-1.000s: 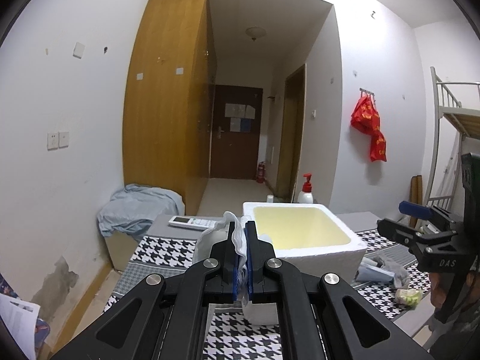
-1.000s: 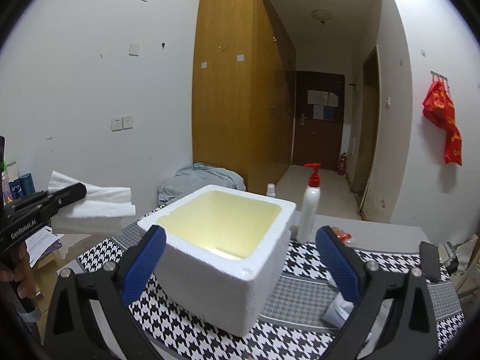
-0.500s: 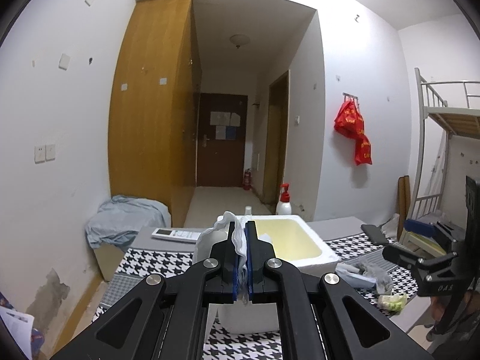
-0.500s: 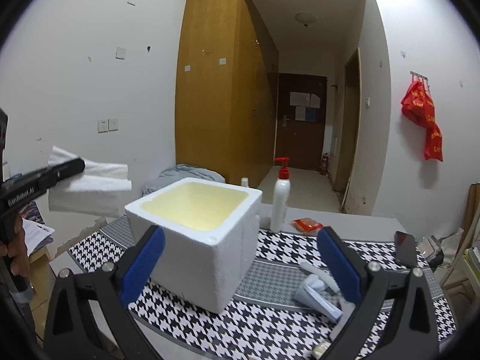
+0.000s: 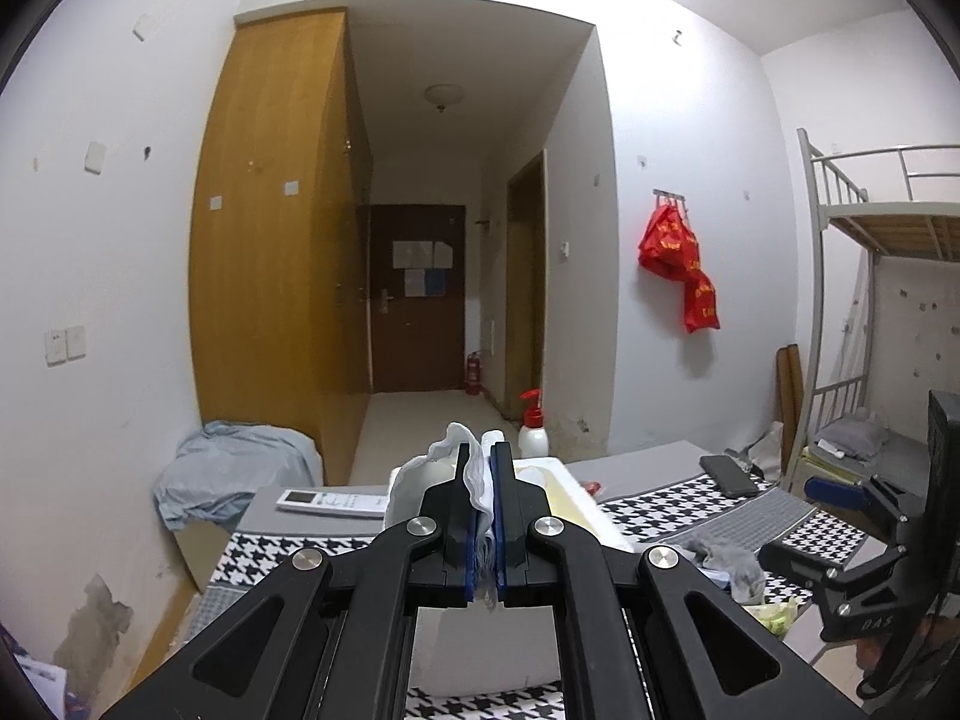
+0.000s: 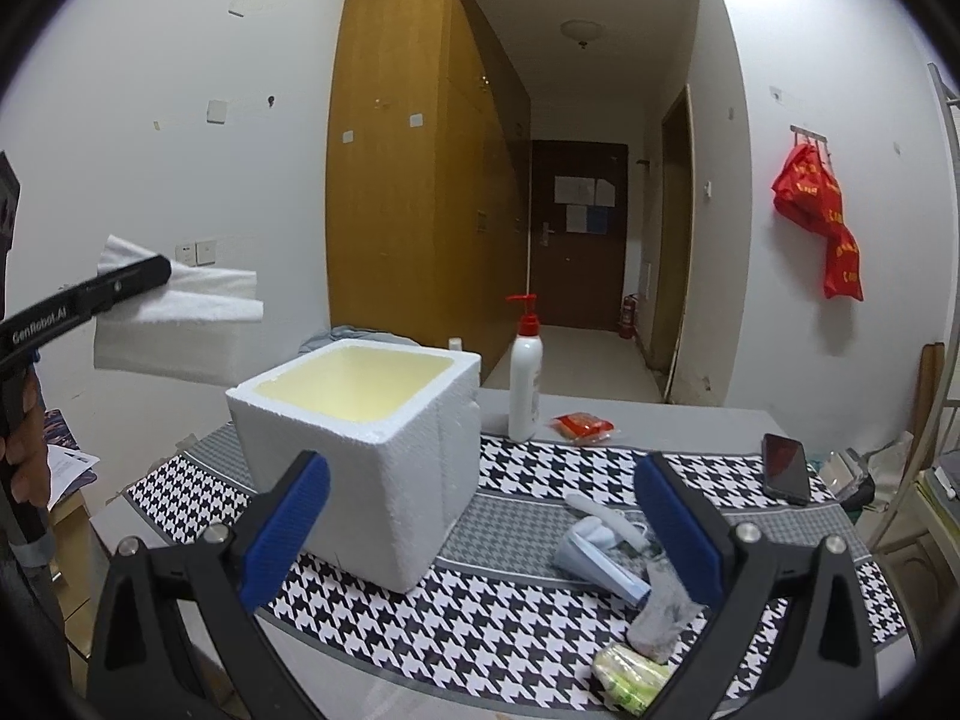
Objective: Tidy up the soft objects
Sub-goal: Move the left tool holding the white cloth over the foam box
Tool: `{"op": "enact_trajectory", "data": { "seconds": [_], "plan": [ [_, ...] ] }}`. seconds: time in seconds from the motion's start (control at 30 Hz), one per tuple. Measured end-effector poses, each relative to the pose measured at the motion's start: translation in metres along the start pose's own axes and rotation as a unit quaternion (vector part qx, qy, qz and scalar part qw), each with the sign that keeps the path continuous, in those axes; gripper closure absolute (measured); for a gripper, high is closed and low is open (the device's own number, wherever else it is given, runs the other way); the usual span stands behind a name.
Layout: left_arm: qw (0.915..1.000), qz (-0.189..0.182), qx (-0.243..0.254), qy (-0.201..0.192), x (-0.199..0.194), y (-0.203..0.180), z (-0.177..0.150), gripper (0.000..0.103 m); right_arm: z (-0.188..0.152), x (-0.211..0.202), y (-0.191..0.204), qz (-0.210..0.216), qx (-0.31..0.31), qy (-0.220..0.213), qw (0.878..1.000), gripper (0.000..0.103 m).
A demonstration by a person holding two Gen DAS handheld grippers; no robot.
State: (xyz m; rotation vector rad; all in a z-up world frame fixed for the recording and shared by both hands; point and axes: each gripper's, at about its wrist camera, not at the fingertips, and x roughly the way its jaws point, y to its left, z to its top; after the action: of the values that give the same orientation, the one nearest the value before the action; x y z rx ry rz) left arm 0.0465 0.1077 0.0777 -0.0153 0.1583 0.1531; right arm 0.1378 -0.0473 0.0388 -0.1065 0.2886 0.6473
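My left gripper (image 5: 485, 480) is shut on a white folded cloth (image 5: 474, 468) and holds it in the air, up and to the left of a white foam box (image 6: 360, 444); the cloth also shows in the right wrist view (image 6: 180, 318). The box stands open and looks empty on the houndstooth mat (image 6: 480, 630). My right gripper (image 6: 480, 534) is open and empty, low in front of the box. A grey sock (image 6: 663, 612), a blue-white soft item (image 6: 594, 552) and a green-yellow packet (image 6: 630, 675) lie on the mat to the right.
A white pump bottle with red top (image 6: 525, 372), a red snack packet (image 6: 585, 426) and a black phone (image 6: 785, 468) are behind the mat. A remote (image 5: 330, 501) lies at the table's far left. A bunk bed (image 5: 870, 300) stands at right.
Both grippers have pulled back and risen from the box, which looks smaller and lower now. The left gripper still holds the cloth; the right stays open.
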Motion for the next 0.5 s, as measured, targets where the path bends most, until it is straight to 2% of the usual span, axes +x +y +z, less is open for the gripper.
{"op": "enact_trajectory", "data": {
  "seconds": [0.5],
  "plan": [
    [0.9993,-0.035,0.009,-0.005,0.026,-0.009,0.008,0.099,-0.010,-0.005,-0.008,-0.022,0.014,0.007,1.000,0.001]
  ]
}}
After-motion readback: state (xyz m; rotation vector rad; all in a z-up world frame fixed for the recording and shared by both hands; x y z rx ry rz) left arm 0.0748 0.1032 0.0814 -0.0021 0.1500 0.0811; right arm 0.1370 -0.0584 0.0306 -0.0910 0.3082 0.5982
